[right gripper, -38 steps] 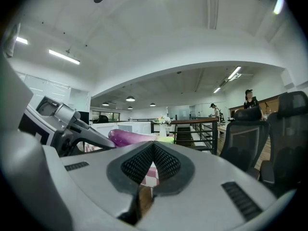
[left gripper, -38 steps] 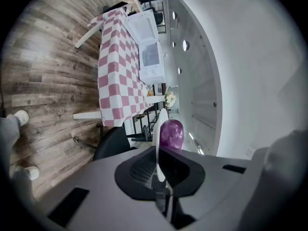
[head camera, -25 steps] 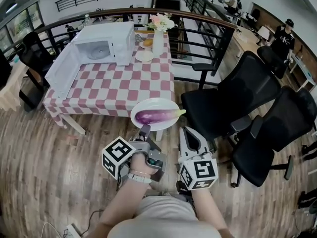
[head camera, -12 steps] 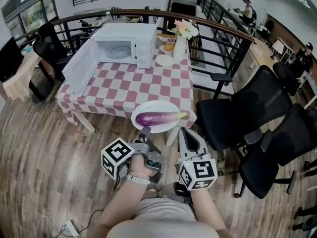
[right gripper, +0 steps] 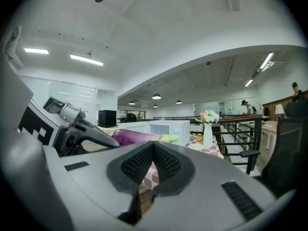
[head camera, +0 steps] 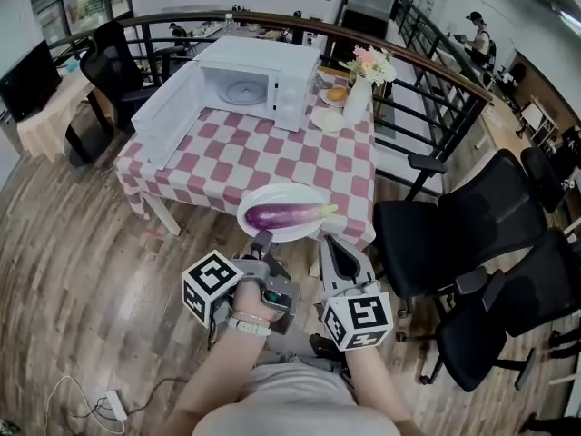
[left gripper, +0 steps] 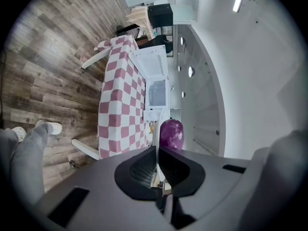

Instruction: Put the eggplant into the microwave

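Observation:
A purple eggplant (head camera: 283, 214) with a green stem lies on a white plate (head camera: 260, 200), carried in the air just short of the table's near edge. My left gripper (head camera: 263, 240) is shut on the plate's near rim; in the left gripper view the thin white rim runs between the closed jaws (left gripper: 157, 150), with the eggplant (left gripper: 172, 134) beyond. My right gripper (head camera: 328, 243) hangs beside the plate's right edge, jaws shut with nothing seen between them (right gripper: 154, 146). The white microwave (head camera: 250, 89) stands at the table's far side with its door (head camera: 168, 116) swung open to the left.
The table (head camera: 227, 166) wears a red and white check cloth. A vase of flowers (head camera: 356, 103) and small plates of food (head camera: 334, 96) stand right of the microwave. Black office chairs (head camera: 463, 230) crowd the right; a railing (head camera: 427, 53) runs behind the table.
The table and microwave have come nearer and shifted right in the head view. Both grippers and the plate with the eggplant keep their places relative to each other.

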`<act>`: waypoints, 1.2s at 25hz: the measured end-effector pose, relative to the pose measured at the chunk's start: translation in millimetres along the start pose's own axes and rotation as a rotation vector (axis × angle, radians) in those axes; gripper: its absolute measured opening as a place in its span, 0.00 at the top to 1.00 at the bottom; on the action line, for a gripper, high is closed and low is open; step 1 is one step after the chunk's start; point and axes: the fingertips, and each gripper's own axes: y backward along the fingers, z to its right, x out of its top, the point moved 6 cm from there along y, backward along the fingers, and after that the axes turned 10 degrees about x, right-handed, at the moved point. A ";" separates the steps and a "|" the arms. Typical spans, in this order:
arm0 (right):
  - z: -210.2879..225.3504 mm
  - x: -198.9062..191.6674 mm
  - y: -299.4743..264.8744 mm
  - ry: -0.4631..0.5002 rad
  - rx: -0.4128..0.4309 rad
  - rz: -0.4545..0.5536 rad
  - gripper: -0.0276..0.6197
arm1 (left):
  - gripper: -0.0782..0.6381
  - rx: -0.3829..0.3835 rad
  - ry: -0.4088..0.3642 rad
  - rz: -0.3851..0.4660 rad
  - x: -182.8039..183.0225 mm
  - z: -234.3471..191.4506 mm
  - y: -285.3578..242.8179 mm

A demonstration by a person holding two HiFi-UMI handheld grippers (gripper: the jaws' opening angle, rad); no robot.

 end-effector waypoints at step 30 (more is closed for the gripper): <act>68.6 7.3 -252.1 -0.031 0.150 -0.006 0.92 | 0.87 0.027 0.027 0.118 168.9 67.8 -158.0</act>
